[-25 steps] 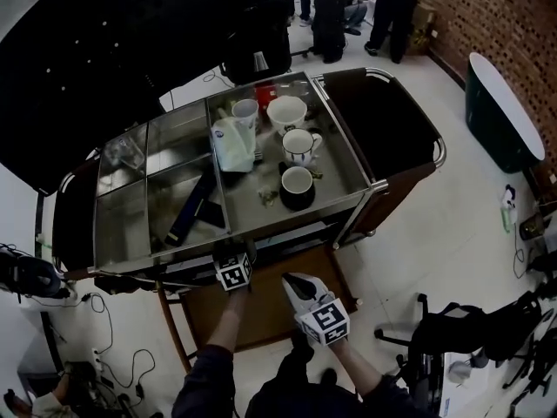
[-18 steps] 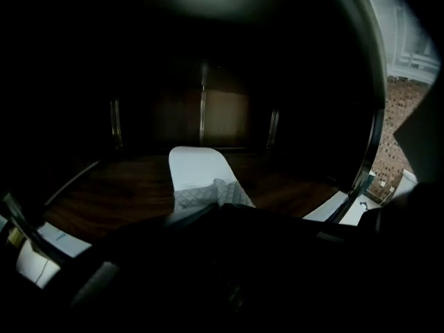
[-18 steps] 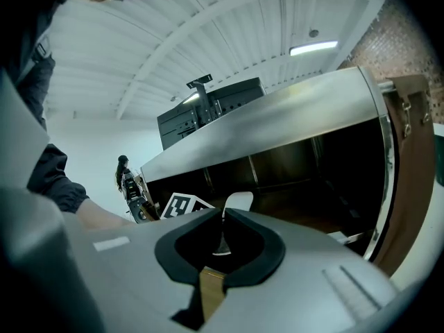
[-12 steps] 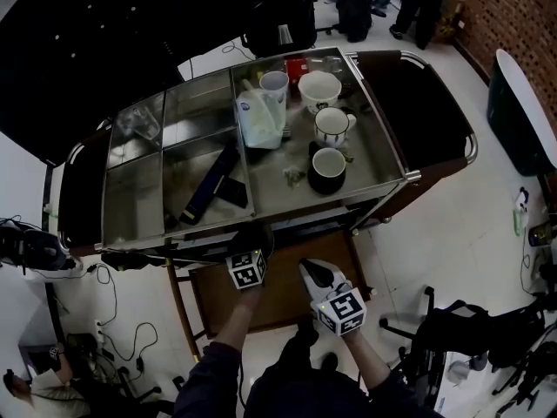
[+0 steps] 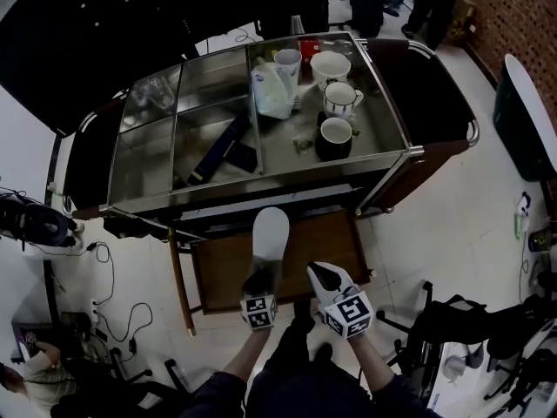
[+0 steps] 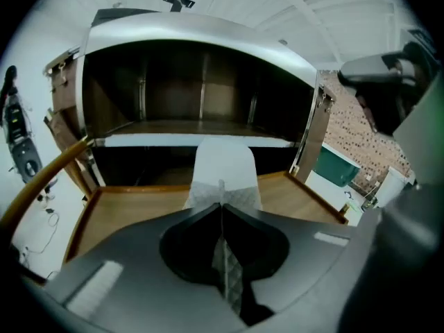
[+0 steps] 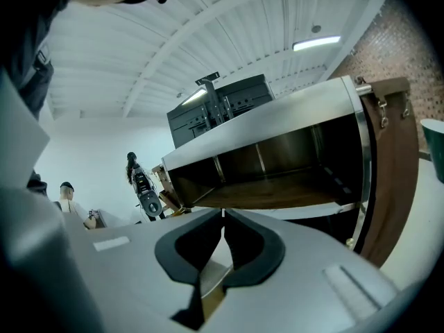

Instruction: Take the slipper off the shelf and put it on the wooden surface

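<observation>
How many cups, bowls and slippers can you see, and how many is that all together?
Cups: 3 (plain white cup, patterned mug, nearest cup)
Bowls: 1 (white bowl)
Slippers: 1 (white slipper)
Total: 5

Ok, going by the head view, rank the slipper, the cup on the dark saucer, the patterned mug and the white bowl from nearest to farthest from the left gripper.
1. slipper: clamped in the left gripper, over the wooden surface.
2. cup on the dark saucer: near side of the cart top.
3. patterned mug: just behind that cup.
4. white bowl: far side of the cart top.
</observation>
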Available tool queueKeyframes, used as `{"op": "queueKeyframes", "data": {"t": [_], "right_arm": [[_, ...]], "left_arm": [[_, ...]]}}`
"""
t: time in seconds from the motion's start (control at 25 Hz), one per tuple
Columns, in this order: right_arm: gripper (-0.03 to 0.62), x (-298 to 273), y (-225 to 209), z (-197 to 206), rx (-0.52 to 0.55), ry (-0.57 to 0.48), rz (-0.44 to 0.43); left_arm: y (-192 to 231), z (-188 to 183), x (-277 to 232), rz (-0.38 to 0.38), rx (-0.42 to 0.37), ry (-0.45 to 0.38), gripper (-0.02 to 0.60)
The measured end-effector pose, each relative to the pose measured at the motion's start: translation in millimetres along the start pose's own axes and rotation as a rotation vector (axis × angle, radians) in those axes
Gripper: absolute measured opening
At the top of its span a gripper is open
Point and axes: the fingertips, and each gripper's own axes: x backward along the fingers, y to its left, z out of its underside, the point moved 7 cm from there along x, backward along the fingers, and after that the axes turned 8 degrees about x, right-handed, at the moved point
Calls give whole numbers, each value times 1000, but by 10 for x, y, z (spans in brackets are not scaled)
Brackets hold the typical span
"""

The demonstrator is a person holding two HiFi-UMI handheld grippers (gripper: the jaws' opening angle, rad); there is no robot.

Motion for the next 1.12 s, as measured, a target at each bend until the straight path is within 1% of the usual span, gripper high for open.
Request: {"op": "queueKeyframes", "data": {"t": [0.04, 0.12, 0.2, 0.24, 0.32, 0.44, 0.56, 0.64, 0.72, 0.84, 0.92, 1.0, 1.12], "right_arm": [[-2, 67, 41, 44, 3, 7, -2], [-2, 215, 96, 124, 12, 21, -2], [-2, 397, 134, 191, 24, 34, 4], [-2, 501, 157, 221, 32, 39, 10], [-2, 724, 219, 277, 46, 47, 19], [-2, 1083, 348, 336, 64, 40, 27], [-2, 1454, 517, 366, 79, 11, 30], [-2, 1622, 636, 386, 90, -21, 21], [-2, 1811, 812, 425, 92, -44, 6], [-2, 2224, 1160, 535, 84, -57, -10], [-3, 2414, 1374, 615, 82, -67, -24], [-11, 2555, 1592, 682, 95, -71, -55], [-12, 2766, 1874, 731, 138, -73, -98]], "left_arm": [[31, 165, -8, -17, 9, 21, 20], [77, 431, -82, -48, 53, 56, 21], [87, 577, -179, -61, 111, 76, 21], [79, 604, -216, -60, 138, 81, 23], [33, 585, -227, -45, 164, 76, 55], [-139, 457, -28, 9, 129, 29, 92], [-399, 328, 458, 73, 99, -47, 101], [-565, 226, 885, 125, 88, -120, 101], [-743, 214, 1408, 189, 84, -182, 101], [-1080, 440, 2270, 296, 83, -210, 101], [-1284, 597, 2731, 355, 71, -220, 101], [-1452, 760, 3085, 386, 54, -227, 101], [-1645, 963, 3468, 411, 48, -249, 101]]}}
